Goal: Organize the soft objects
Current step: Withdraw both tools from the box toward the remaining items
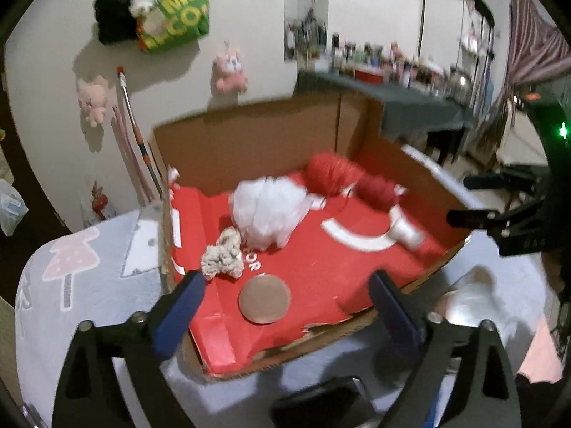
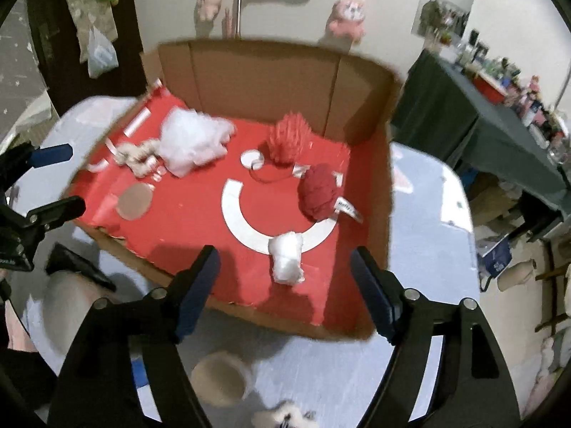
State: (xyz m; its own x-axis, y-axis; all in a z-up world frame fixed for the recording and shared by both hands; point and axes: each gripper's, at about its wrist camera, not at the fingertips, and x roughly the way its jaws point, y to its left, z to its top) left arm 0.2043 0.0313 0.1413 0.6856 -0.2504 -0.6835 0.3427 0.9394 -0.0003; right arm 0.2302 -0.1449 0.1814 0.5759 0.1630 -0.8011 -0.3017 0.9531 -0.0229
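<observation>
An open cardboard box with a red floor holds the soft things. White fluffy stuffing lies beside a beige rope knot. A red pom-pom and a red yarn ball sit further right. A small white cotton wad rests near the box's front edge. My left gripper hangs open above the front left corner, holding nothing. My right gripper is open above the wad, apart from it.
A brown disc lies on the red floor. The box stands on a table under a pale blue blanket. A beige cup-like roll and a fluffy item sit in front of the box. A dark-clothed table stands right.
</observation>
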